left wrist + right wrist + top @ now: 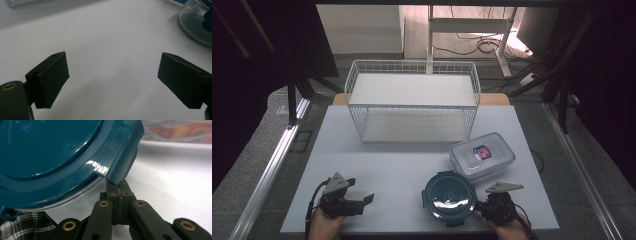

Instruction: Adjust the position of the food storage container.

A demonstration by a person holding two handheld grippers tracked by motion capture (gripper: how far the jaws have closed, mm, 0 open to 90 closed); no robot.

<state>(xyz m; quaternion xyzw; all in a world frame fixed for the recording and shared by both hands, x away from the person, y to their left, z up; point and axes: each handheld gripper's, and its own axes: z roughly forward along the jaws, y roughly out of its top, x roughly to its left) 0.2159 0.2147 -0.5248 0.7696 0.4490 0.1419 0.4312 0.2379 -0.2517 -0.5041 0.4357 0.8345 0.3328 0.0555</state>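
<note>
Currently the right gripper (479, 206) is seen with its jaws pressed fully together, their tips tucked under a latch tab of the round container (449, 195), whose teal lid (50, 152) sits directly above and ahead of the fingers (123, 188) in the right gripper view. Whether the edge of the tab is pinched between the tips or merely touched from below cannot be told, since the tab hides them. A closed, narrow tip is judged suitable for prying or nudging such a tab, which would explain the low approach from the container's near right side.

The left gripper (362, 200) is held with its jaws spread wide and nothing between them; only bare table (112, 45) lies ahead of its fingers (50, 77), with the round container's clear wall (195, 27) off beyond the far side of one finger. It is judged to be kept ready to steady the container.

Beyond the right fingers, a rectangular clear box (482, 155) rests just behind the round container, and a white wire basket (412, 100) stands farther back, well apart from both grippers.
</note>
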